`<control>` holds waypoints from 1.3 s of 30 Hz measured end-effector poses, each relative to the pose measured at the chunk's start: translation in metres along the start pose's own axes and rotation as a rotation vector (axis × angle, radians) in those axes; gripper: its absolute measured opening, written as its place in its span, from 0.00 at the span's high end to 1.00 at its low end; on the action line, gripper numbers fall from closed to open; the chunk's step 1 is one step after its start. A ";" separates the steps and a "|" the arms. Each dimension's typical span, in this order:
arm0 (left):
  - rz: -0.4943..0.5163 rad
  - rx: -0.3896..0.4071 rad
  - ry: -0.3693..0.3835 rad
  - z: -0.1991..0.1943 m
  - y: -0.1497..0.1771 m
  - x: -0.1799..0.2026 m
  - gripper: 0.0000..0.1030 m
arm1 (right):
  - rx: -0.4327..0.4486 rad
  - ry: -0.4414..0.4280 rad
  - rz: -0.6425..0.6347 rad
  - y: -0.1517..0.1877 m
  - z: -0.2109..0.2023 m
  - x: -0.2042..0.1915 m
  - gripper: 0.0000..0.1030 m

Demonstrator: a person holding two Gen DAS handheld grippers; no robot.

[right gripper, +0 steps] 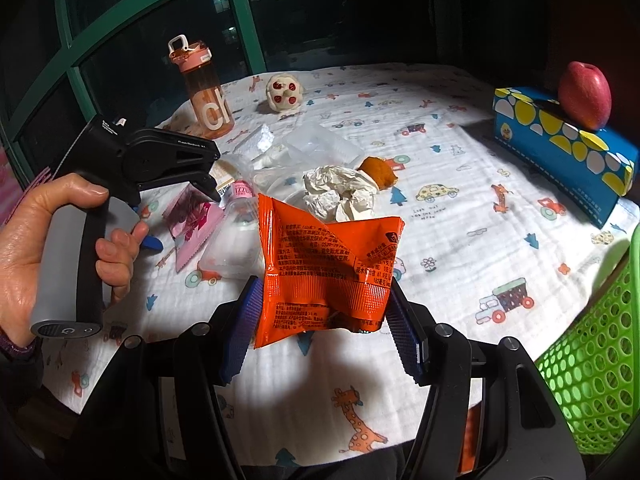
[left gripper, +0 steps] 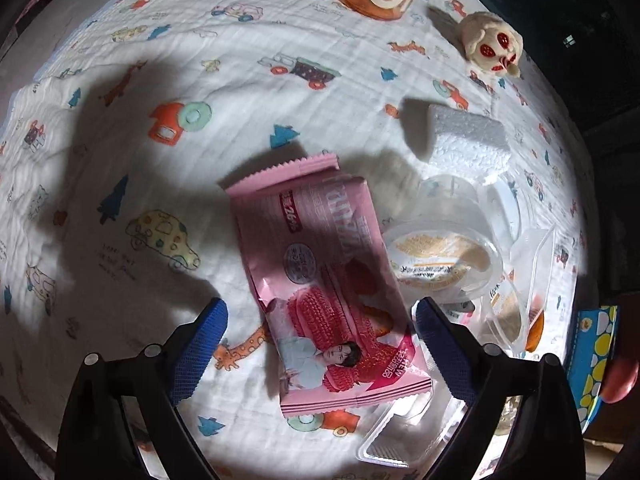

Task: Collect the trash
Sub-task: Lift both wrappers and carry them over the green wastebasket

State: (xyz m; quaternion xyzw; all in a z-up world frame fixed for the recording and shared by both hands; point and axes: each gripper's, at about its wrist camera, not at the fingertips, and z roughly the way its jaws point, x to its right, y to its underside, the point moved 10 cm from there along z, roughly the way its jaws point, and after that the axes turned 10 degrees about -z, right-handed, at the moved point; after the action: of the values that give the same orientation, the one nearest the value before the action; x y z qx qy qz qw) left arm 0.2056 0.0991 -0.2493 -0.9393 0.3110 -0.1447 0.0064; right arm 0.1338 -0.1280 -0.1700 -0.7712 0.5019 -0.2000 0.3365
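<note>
A pink snack wrapper lies flat on the white cloth printed with cars. My left gripper points down over it, open, one blue pad on each side of the wrapper's near half and a gap at the left pad. In the right wrist view my right gripper is shut on an orange snack wrapper, held up above the cloth. A hand on the left holds the other gripper's handle over the pink wrapper.
Clear plastic cups, a foam block and a clear tray lie right of the pink wrapper. Crumpled paper and an orange food scrap sit mid-table. A green basket stands at the right edge, and a blue box bears an apple.
</note>
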 end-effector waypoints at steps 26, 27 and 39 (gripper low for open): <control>0.368 0.021 0.366 -0.105 0.035 0.026 0.55 | 0.070 0.031 0.052 -0.013 -0.049 0.013 0.41; 0.393 0.019 0.383 -0.110 0.040 0.032 0.55 | 0.074 0.037 0.061 -0.014 -0.053 0.017 0.41; 0.661 -0.082 0.506 -0.131 0.137 0.127 0.55 | 0.112 0.226 0.189 0.002 -0.106 0.105 0.41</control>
State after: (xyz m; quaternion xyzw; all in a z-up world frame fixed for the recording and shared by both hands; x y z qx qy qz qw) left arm 0.1870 -0.0762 -0.1038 -0.7232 0.5931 -0.3485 -0.0616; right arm 0.1072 -0.2575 -0.1010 -0.6732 0.5952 -0.2804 0.3376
